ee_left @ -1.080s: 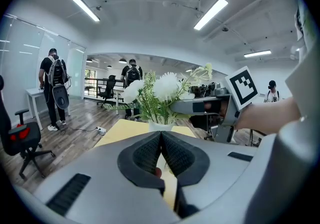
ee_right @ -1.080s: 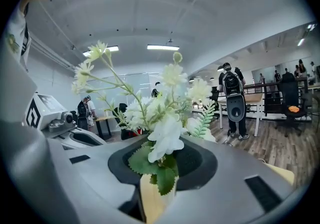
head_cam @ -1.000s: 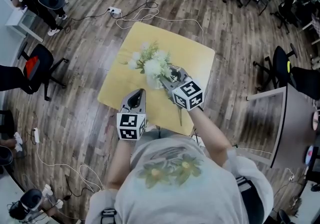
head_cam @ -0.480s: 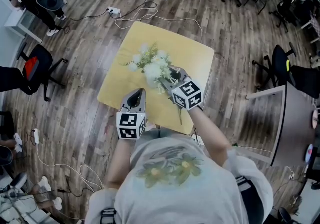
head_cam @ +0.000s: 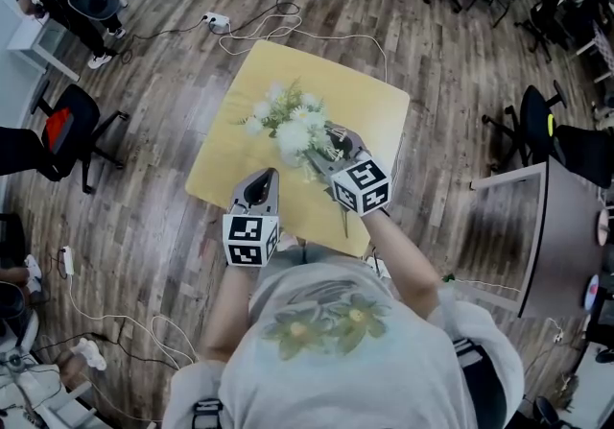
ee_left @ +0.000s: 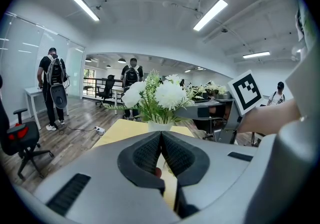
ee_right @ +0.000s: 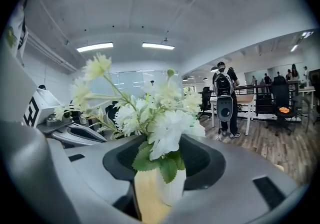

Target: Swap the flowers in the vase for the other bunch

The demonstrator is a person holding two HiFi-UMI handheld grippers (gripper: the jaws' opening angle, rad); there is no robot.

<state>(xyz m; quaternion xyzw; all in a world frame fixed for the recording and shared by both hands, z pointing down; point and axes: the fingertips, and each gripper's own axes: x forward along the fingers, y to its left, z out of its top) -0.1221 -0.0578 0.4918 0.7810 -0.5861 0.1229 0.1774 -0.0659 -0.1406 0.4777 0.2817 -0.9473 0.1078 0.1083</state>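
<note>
Right tongs just opening round vase, which flowers hide in head view | left tongs closed, empty

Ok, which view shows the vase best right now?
The right gripper view: the vase stands close up inside the right claw, which has just been opening. The left gripper view shows only its rim beyond the shut left claw; the head view hides it under the flowers.
</note>
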